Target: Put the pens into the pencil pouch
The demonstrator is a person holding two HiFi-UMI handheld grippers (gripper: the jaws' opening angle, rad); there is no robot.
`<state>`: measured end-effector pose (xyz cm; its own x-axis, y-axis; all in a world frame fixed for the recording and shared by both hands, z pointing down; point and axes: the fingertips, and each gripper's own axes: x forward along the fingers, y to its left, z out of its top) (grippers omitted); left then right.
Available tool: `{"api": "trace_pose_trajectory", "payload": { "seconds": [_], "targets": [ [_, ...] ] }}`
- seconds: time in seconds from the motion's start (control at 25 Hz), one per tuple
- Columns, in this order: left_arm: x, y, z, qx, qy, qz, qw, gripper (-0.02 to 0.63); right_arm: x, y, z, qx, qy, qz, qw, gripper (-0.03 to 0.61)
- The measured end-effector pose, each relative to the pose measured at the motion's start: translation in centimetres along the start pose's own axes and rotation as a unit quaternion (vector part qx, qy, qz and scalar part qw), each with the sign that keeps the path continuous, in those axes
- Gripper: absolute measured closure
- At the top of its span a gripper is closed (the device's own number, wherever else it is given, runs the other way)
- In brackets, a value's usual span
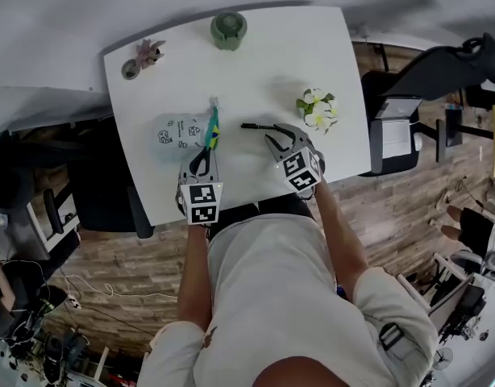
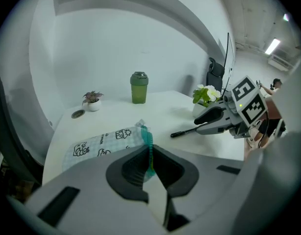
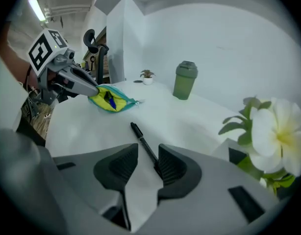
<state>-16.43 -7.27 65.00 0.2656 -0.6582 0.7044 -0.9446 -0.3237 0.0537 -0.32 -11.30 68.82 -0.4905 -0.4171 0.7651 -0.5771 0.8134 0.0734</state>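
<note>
A pale printed pencil pouch (image 1: 176, 133) lies on the white table (image 1: 312, 47), its teal-edged mouth (image 1: 212, 130) facing right. My left gripper (image 1: 205, 153) is shut on that zipper edge (image 2: 149, 151), holding the mouth open. In the right gripper view the pouch (image 3: 110, 100) shows a yellow lining with a blue pen inside. A black pen (image 1: 259, 126) lies on the table to the right of the pouch. My right gripper (image 1: 273, 135) stands over its near end with the jaws apart. The pen (image 3: 143, 143) runs between them close to the right pad, with a gap to the left pad.
A green bottle (image 1: 229, 31) stands at the table's far edge, with a small potted plant (image 1: 148, 52) and a round dish (image 1: 131, 72) at the far left corner. White flowers (image 1: 317, 109) sit just right of my right gripper. A black chair (image 1: 397, 127) stands beside the table's right edge.
</note>
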Motion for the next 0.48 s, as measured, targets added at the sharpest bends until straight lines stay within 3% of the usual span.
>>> {"api": "trace_pose_trajectory", "payload": {
  "seconds": [0.12,0.28,0.48],
  "targets": [
    [0.1,-0.4,0.3,0.003,0.002,0.000,1.0000,0.597,-0.3,-1.8,-1.7,0.002,0.010,-0.016,1.000,0.440],
    [0.4,-0.8,0.3,0.003,0.006,-0.003,1.0000,0.597,0.2,-2.6,-3.4,-0.001,0.025,-0.004,1.000,0.417],
    [0.4,-0.8,0.4,0.003,0.006,-0.005,1.0000,0.597,0.3,-1.5,-3.5,0.000,0.029,0.028,0.999,0.507]
  ]
}}
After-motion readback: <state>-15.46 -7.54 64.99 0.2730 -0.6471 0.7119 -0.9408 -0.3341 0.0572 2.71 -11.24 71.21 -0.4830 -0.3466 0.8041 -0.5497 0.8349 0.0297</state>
